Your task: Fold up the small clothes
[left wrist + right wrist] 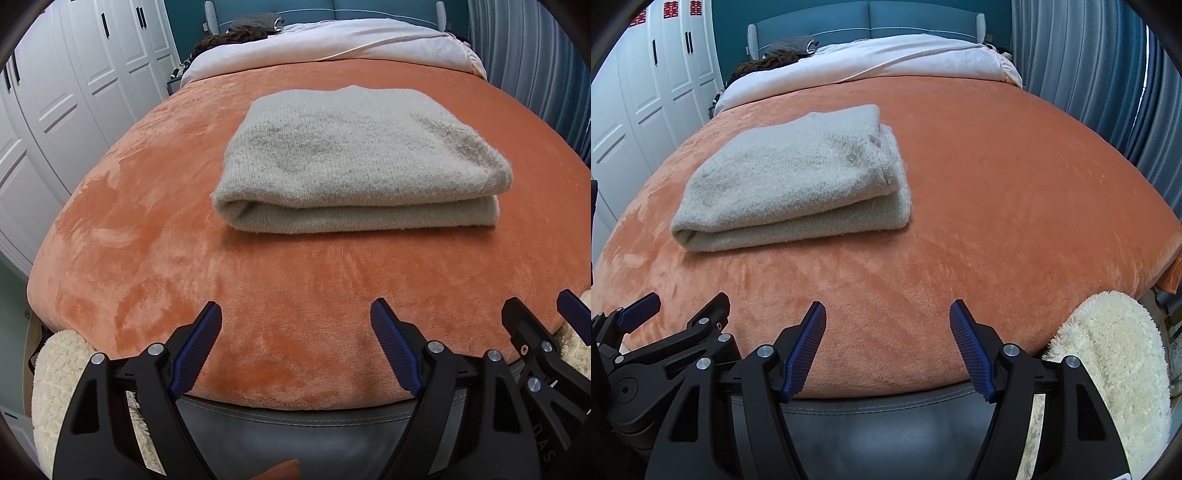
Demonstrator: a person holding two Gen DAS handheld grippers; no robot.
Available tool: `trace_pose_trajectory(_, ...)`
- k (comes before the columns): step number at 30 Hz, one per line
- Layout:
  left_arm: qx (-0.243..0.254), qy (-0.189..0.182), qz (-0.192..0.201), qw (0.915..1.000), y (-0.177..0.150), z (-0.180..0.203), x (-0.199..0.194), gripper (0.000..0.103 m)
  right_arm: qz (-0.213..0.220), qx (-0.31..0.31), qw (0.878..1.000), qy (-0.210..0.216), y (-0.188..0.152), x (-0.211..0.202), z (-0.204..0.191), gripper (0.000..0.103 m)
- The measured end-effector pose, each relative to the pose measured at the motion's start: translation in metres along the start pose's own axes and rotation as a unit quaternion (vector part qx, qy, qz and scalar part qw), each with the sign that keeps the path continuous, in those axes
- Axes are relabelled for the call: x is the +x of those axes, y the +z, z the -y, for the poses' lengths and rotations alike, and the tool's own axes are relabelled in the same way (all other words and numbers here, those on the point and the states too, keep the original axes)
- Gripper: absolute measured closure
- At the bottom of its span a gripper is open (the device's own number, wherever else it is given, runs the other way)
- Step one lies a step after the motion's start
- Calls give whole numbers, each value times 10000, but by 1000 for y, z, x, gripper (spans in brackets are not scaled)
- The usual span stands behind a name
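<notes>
Sweater (pixel 354 158), pale grey knit, lay folded into a thick rectangle on the orange blanket (pixel 147 229) that covered the bed, well out from the near edge and apart from both grippers. Its long axis ran across the bed, side to side as the cameras saw it, with the rounded fold turned toward the grippers and two layers showing along that near face.

Left gripper (pixel 295 347) hung over the near edge of the bed, tilted downward, jaws wide and nothing between the blue pads. From its camera the sweater sat almost straight ahead, a touch to the right of centre.

Right gripper (pixel 888 347) hung beside it over the same edge, jaws also well apart and empty. From its camera the sweater (pixel 790 177) lay ahead and clearly to the left, so the left gripper appeared the better lined up with the bundle, while the right had the nearer reach to the bundle's right-hand end, where the stacked edges showed.

Judged from the tidy shape, the folding of this piece looked finished or close to it. Any further move would likely mean both grippers reaching forward across bare blanket, one to each short end.
</notes>
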State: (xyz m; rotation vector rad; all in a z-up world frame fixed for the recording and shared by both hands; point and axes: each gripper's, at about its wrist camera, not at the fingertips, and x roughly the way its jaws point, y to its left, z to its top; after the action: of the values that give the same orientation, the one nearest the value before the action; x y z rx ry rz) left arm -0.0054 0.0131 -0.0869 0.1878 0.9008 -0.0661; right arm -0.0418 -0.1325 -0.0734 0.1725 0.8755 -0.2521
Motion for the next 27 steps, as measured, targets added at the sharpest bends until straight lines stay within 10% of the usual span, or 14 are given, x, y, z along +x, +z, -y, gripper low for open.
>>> trace_pose_trajectory(27, -90, -33, -56, 9999, -5, -2, 6, 24, -28, -26, 10000, -59, -2, 0, -2, 38)
